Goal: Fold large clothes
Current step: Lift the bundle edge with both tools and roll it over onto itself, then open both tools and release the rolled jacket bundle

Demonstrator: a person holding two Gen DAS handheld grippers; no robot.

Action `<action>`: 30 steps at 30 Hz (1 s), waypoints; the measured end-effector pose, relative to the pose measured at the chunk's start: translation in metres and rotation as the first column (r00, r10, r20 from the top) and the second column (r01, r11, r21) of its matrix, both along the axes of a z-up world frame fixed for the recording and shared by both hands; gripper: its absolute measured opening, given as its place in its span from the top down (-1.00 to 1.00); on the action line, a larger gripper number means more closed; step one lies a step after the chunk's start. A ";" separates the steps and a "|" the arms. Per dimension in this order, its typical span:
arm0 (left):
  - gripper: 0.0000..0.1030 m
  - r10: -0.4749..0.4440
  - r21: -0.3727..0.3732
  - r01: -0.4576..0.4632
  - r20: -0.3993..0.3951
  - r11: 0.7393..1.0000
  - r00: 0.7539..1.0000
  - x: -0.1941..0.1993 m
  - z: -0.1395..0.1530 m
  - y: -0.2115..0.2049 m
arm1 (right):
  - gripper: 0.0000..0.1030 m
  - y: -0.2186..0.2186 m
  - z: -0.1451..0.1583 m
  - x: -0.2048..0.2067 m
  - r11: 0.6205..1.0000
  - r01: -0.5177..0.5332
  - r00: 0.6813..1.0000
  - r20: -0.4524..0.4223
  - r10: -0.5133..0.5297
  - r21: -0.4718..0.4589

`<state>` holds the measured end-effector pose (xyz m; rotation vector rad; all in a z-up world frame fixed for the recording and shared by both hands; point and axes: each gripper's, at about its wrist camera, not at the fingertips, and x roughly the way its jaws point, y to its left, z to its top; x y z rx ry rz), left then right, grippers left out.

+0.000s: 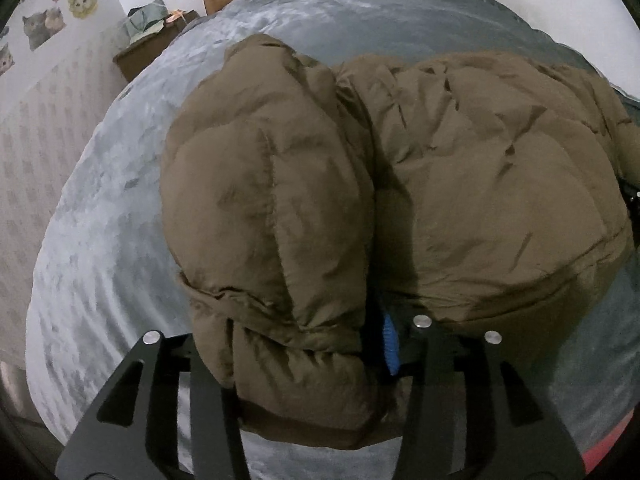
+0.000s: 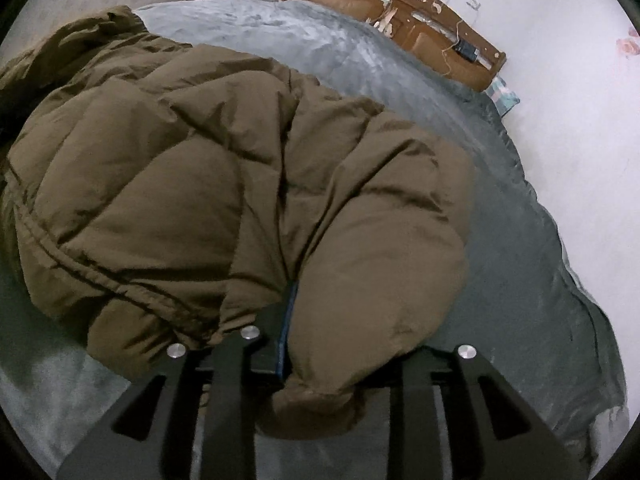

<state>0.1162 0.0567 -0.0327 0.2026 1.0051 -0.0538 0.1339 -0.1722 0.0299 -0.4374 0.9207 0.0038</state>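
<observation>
A big brown puffer jacket (image 1: 460, 168) lies on a grey bed cover (image 1: 100, 220); it also shows in the right wrist view (image 2: 180, 184). My left gripper (image 1: 312, 344) is shut on the jacket's left sleeve (image 1: 272, 208), which bulges between the jaws and hides one finger. The blue pad of the other finger (image 1: 390, 344) shows at the sleeve's right side. My right gripper (image 2: 340, 344) is shut on the right sleeve (image 2: 380, 248), near its cuff. Its left finger (image 2: 280, 336) presses the sleeve; the right finger is hidden by fabric.
The grey bed cover (image 2: 520, 300) spreads around the jacket. A brown leather headboard (image 2: 400, 12) stands at the far end, with a small brown bedside table (image 1: 140, 52) to its left. A wall with cat stickers (image 1: 40, 24) runs along the bed's left.
</observation>
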 end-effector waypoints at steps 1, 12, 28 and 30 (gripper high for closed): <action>0.10 0.000 0.001 0.000 0.000 1.000 1.000 0.002 -0.001 0.003 | 0.49 0.000 -0.001 0.001 1.000 0.003 1.000 0.000 -0.003 0.004; -0.17 0.053 0.004 -0.053 0.011 0.999 0.999 -0.023 0.025 0.001 | 0.26 -0.031 0.011 0.001 0.987 0.052 0.999 -0.017 -0.050 0.152; -0.74 0.105 0.008 -0.105 0.027 0.994 0.994 -0.055 0.054 0.031 | -0.12 -0.065 0.003 0.018 0.933 0.154 0.988 -0.079 -0.135 0.324; -0.73 0.109 0.007 -0.109 0.026 0.994 0.994 -0.057 0.053 0.037 | -0.14 -0.073 0.000 0.020 0.913 0.175 0.984 -0.100 -0.149 0.368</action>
